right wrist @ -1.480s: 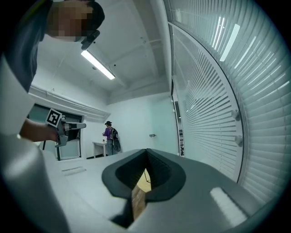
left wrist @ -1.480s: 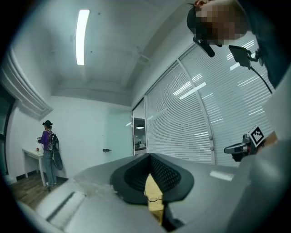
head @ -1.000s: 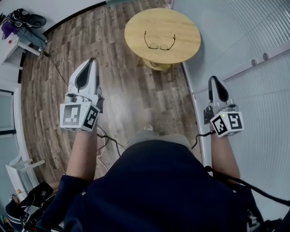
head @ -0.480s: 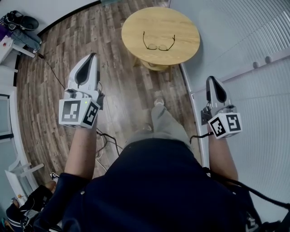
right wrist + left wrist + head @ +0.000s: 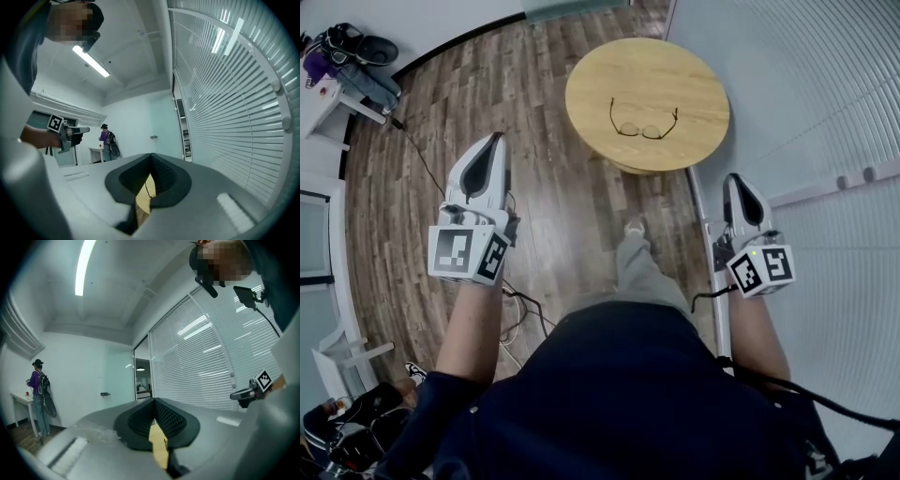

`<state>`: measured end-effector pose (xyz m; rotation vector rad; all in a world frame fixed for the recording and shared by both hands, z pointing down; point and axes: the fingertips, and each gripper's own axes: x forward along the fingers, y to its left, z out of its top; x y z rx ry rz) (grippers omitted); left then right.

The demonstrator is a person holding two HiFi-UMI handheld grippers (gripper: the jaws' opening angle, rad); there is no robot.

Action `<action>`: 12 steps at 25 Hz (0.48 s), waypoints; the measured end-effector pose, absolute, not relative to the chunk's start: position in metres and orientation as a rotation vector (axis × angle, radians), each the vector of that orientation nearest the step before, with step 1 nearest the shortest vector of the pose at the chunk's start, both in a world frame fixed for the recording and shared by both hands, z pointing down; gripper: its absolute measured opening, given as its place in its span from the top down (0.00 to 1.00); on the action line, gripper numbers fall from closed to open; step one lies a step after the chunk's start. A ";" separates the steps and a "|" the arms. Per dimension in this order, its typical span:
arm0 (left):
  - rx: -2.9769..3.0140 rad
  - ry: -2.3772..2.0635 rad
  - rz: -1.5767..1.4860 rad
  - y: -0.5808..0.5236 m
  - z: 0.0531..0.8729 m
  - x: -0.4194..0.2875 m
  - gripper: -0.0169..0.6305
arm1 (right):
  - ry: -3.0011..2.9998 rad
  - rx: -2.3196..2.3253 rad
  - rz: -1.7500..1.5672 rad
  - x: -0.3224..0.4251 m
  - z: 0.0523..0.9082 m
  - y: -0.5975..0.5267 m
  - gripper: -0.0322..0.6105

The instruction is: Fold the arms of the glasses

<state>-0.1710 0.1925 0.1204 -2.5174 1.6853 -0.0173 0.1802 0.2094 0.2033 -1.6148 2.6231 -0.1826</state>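
While the thin, dark wire-framed glasses (image 5: pixel 643 122) lie untouched on the round, light wooden table (image 5: pixel 694 70) at the far side of the head view, both tools hang well short of them over the brown plank floor (image 5: pixel 553 197). The white left gripper (image 5: pixel 492 145) is near and to the left of the table, and the white right gripper (image 5: pixel 737 186) is near and to its right. I judge this to be the approach step, with no folding begun. The glasses sit a little to the near side of the tabletop's middle. Their lens front faces the person and its long axis runs left to right. Both arms are spread open and point away to the far side, roughly parallel.

Seen in the left gripper view, the left gripper (image 5: pixel 153 401) has its black ribbed pads pressed together at the tip with nothing between them. A sliver of the yellow tabletop (image 5: pixel 158 446) shows through the slot below.

Seen in the right gripper view, the right gripper (image 5: pixel 151 157) is likewise closed and empty. The tabletop (image 5: pixel 143 197) is framed in its slot, with a thin dark line across it that is too small to name.

The next move probably calls for bringing both tools over the table. One would steady the front, and the other would open slightly or push with its closed tip at an arm's far end, swinging that arm inward across the lenses.
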 end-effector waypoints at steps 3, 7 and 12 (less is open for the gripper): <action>-2.519 1.717 -0.028 0.169 0.126 -0.176 0.97 | 2.643 -1.610 -0.200 0.177 0.208 0.183 0.94; -2.525 1.726 -0.026 0.133 0.128 -0.173 0.97 | 2.663 -1.607 -0.214 0.177 0.209 0.145 0.94; -2.535 1.737 -0.036 0.084 0.131 -0.162 0.97 | 2.703 -1.594 -0.250 0.180 0.218 0.097 0.94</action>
